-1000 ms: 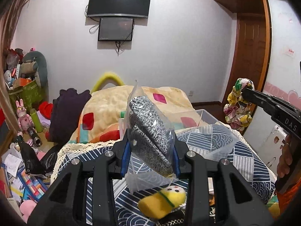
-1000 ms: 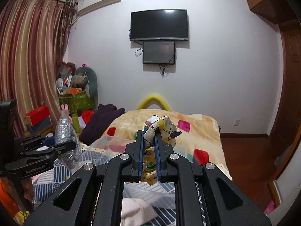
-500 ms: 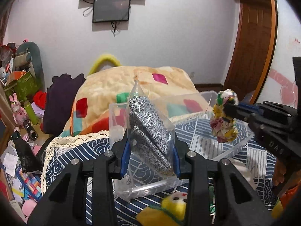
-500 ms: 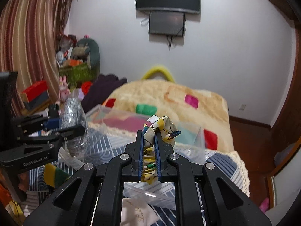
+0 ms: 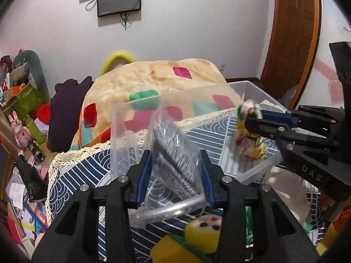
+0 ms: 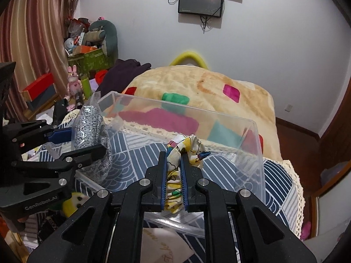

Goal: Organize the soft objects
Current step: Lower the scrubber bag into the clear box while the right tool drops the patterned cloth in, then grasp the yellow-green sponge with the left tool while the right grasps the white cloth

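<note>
My left gripper (image 5: 175, 155) is shut on a clear bag of grey knit fabric (image 5: 173, 155) and holds it over the near left end of a clear plastic bin (image 5: 136, 107). My right gripper (image 6: 174, 155) is shut on a yellow patterned cloth (image 6: 188, 146) and holds it over the same bin (image 6: 252, 135), near its front right. The bag (image 6: 90, 127) and the left gripper (image 6: 87, 140) show at the left of the right wrist view. The cloth (image 5: 250, 140) and the right gripper (image 5: 252, 120) show at the right of the left wrist view.
The bin stands on a blue and white patterned bedspread (image 6: 278, 175). A yellow plush toy (image 5: 204, 234) lies in front of the bin. A white cloth (image 5: 287, 188) lies at the right. A cream blanket with coloured patches (image 6: 197, 87) is heaped behind. Clutter (image 5: 24, 118) fills the floor at the left.
Both grippers have tipped down and moved forward over the bin with their loads still held. The right gripper has come in closer to the left one.
</note>
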### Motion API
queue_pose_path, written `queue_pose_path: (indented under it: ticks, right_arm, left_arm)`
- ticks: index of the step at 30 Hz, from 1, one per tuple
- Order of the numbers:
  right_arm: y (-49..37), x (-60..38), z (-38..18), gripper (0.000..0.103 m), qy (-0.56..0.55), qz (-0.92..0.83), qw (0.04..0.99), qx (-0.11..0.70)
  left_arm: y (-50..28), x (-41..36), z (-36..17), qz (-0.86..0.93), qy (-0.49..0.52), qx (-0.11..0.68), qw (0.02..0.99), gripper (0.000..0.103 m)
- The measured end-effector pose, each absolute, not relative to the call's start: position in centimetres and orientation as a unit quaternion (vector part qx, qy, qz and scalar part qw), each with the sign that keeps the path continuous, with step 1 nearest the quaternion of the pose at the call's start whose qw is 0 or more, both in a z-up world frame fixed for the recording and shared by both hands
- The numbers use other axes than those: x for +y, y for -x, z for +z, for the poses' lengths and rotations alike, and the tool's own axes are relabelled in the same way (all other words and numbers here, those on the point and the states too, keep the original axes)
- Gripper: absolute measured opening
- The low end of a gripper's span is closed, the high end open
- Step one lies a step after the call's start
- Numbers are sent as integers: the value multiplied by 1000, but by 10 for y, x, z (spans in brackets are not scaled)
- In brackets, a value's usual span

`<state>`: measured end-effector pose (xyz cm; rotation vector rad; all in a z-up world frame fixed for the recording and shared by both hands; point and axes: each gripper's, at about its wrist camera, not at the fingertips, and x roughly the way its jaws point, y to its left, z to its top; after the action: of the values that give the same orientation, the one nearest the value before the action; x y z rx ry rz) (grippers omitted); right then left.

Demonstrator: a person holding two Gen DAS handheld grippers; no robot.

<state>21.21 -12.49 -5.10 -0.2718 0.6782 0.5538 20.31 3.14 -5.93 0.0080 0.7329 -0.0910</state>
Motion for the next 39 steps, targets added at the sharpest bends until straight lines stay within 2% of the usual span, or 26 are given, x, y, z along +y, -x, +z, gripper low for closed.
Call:
queue_pose_path:
  ticks: [2, 5, 10, 14, 18, 21, 23, 24, 31, 39]
  right_arm:
    - [-210, -126, -49, 20, 131, 268, 897, 326]
    - [-206, -129, -43, 42, 129, 263, 903, 315]
    - [-194, -136, -28, 47, 125, 261, 914, 286]
    - [-183, -147, -11, 59, 113, 262, 923, 259]
    - [-172, -154, 0, 60, 98, 265, 929, 240]
    - [-163, -157, 3, 62, 97, 270, 930, 230]
    - [-157, -158, 4, 71, 97, 271, 931, 224]
    - [-155, -158, 3, 72, 96, 273, 931, 221]
    - [-145, -147, -14, 72, 109, 285, 924, 231]
    - [-150, -138, -53, 72, 105, 297, 905, 287]
  left_arm:
    - [-198, 30, -55, -44, -7, 352, 935, 44]
    - [-193, 28, -50, -45, -6, 344, 938, 50]
    - [-178, 30, -36, -46, 0, 326, 944, 57]
    - [-164, 35, -25, -43, 8, 308, 950, 65]
    - [-149, 37, -17, -40, 5, 297, 954, 68]
    - [-137, 40, -16, -33, 8, 289, 957, 74]
    - [-129, 44, -19, -30, 9, 289, 957, 74]
    - [-127, 44, -20, -30, 10, 290, 957, 74]
    - [-116, 52, -42, -21, 27, 307, 951, 74]
    - [-119, 46, -71, -32, 41, 336, 940, 74]
